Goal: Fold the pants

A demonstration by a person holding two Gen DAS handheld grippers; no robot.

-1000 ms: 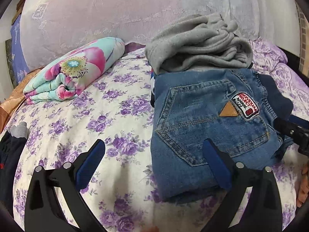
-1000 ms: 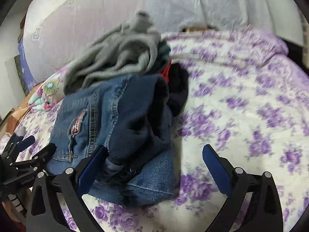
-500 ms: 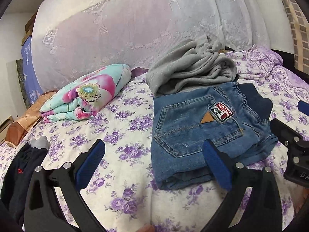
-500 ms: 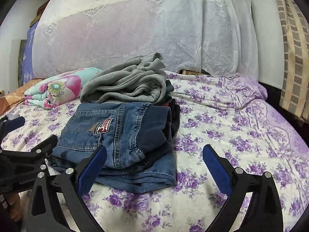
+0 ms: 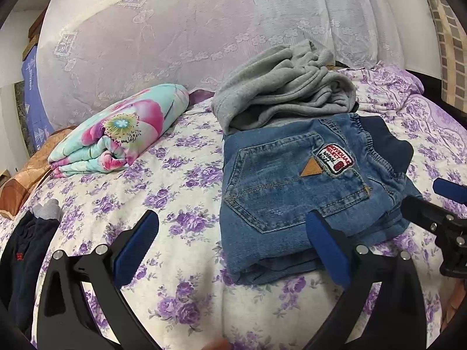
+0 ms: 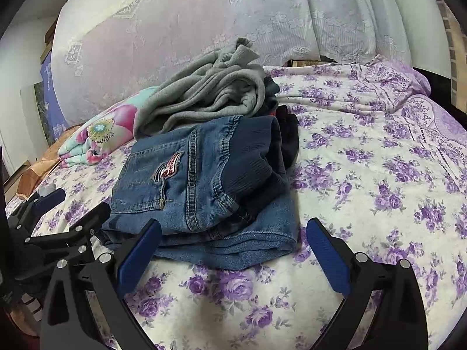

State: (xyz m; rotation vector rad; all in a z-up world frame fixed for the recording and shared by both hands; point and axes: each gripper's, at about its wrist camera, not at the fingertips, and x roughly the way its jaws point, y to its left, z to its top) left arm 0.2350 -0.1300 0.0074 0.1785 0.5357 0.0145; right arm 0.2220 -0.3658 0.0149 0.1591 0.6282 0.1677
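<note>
The jeans (image 5: 294,192) lie folded into a compact blue block on the flowered bedsheet (image 5: 181,192), just ahead of both my tools, pocket side up with a stitched patch (image 5: 335,159) and a tan triangle label showing. From my left gripper (image 5: 230,248) I see its blue-padded fingers (image 5: 135,245) spread wide with nothing between them; the right-hand pad overlaps the near edge of the denim in view, though I cannot tell whether it touches. Off to that tool's right, the other tool's black frame pokes in beside the jeans' waistband. From my right gripper (image 6: 233,250) the fingers (image 6: 328,258) are likewise wide apart and empty, with the folded stack sitting ahead and slightly left of centre, its dark ribbed waistband (image 6: 248,163) turned toward me and the lower layers of denim sticking out beneath it. To that tool's left my left tool hovers over the sheet near the jeans' left edge. Beyond the jeans, touching their far edge, a crumpled grey sweatshirt (image 5: 286,93) is heaped on top of other dark clothing (image 6: 289,140). Further left of that is a rolled floral blanket (image 5: 116,140), and near the left tool's left side a dark garment (image 5: 26,248) lies at the bed's edge. A pale lace curtain (image 5: 189,35) closes off the back.
</note>
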